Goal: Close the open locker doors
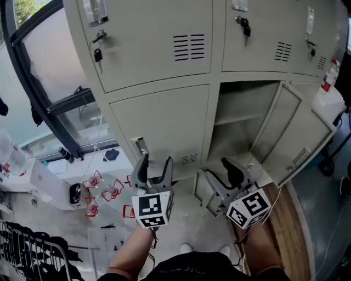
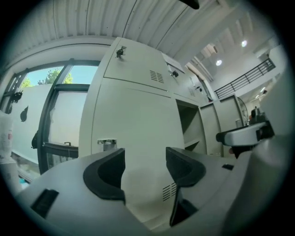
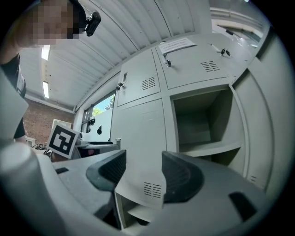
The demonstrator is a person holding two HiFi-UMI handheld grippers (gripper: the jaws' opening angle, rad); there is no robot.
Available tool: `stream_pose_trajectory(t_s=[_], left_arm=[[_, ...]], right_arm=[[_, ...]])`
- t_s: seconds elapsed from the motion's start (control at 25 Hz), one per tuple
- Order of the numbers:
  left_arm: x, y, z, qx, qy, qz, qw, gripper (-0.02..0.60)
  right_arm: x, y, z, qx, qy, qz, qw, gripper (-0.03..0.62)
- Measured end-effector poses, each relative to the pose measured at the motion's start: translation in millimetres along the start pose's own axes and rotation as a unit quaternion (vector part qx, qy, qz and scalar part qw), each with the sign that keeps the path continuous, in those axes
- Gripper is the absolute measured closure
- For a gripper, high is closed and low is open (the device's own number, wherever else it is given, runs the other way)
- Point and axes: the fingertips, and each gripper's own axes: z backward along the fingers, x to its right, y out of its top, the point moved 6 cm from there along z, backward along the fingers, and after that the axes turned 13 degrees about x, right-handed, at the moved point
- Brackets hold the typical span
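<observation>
- Head view: open locker door [image 1: 293, 137] at right; left gripper [image 1: 155, 166] faces a closed door [image 1: 159, 121].
- Left gripper view: fingers [image 2: 108, 173] released, empty.
- Right gripper view alone: right gripper's [image 3: 143, 167] fingers [image 3: 179, 177] spread, vented door [image 3: 143, 138] seen between, unpinched.

Nothing legible to call out at this moment. In the head view, the card holder [image 1: 94, 12] on the upper locker door at eleven o'clock shows no print that can be read. The white bottle [image 1: 330, 74] at two o'clock wears a red label, its lettering too blurred. In the right gripper view, the paper sheet [image 3: 176, 44] stuck on the upper door at twelve o'clock carries lines of print, too small to read. The cubes on the left gripper [image 1: 155, 169] and right gripper [image 1: 219, 176] show only black-and-white square patterns, no letters or digits.
</observation>
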Motion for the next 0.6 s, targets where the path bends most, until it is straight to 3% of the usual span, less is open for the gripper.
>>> stream_pose_trajectory(t_s=[0.28,0.6], left_arm=[[67,2,-11,0.005,-0.096,0.039,0.9946,0.311],[155,1,-20,0.008,-0.217,0.084,0.9726,0.311]], right_arm=[[31,16,48,0.001,-0.077,0.009,0.997,0.362],[73,38,133,-0.001,-0.207,0.041,0.977,0.362]])
